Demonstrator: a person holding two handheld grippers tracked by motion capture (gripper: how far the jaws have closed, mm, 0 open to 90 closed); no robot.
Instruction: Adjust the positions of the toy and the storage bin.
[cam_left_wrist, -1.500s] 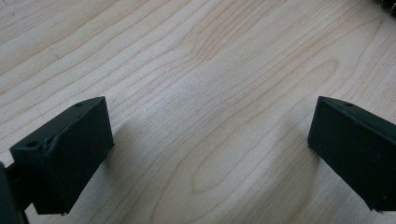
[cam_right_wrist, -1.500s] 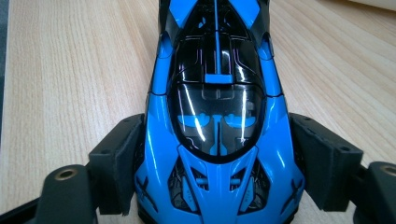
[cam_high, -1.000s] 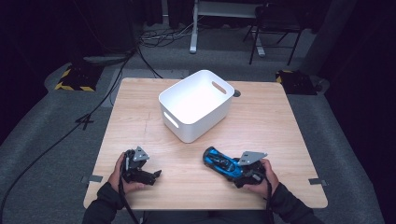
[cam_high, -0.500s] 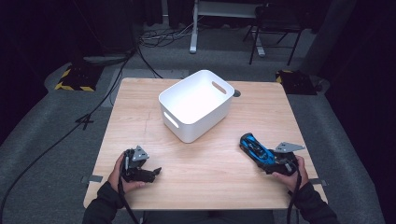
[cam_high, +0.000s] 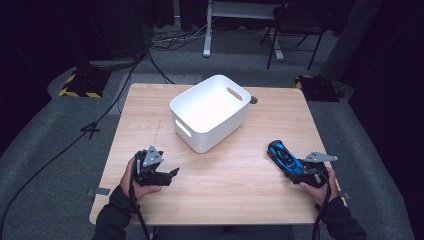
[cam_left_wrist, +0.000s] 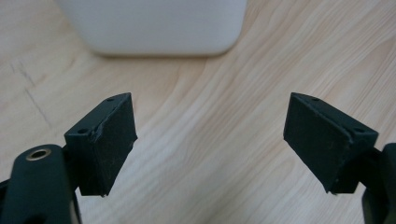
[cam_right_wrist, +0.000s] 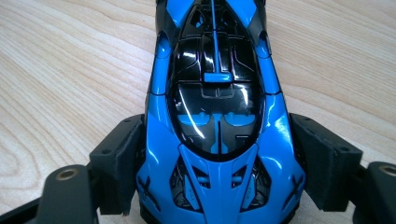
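Observation:
A blue and black toy car (cam_high: 281, 155) lies low over the wooden table (cam_high: 225, 187) near its front right edge. My right gripper (cam_high: 295, 167) is shut on it. In the right gripper view both pads press the flanks of the car (cam_right_wrist: 217, 116), whose far end points away from me. My left gripper (cam_high: 171, 174) rests at the front left, held by a hand, jaws pointing right. Its jaws stand wide apart in the left gripper view, so the left gripper (cam_left_wrist: 210, 140) is open with bare wood between the pads.
A white plastic bin (cam_high: 220, 132) with handle slots stands at the table's middle back, turned at an angle; its wall (cam_left_wrist: 154, 23) lies just ahead of the left jaws. Cables, a desk frame and a chair stand on the grey floor beyond the table.
My right gripper has carried the blue car rightward, from the front middle of the table to its front right edge. The left gripper has stayed put and open.

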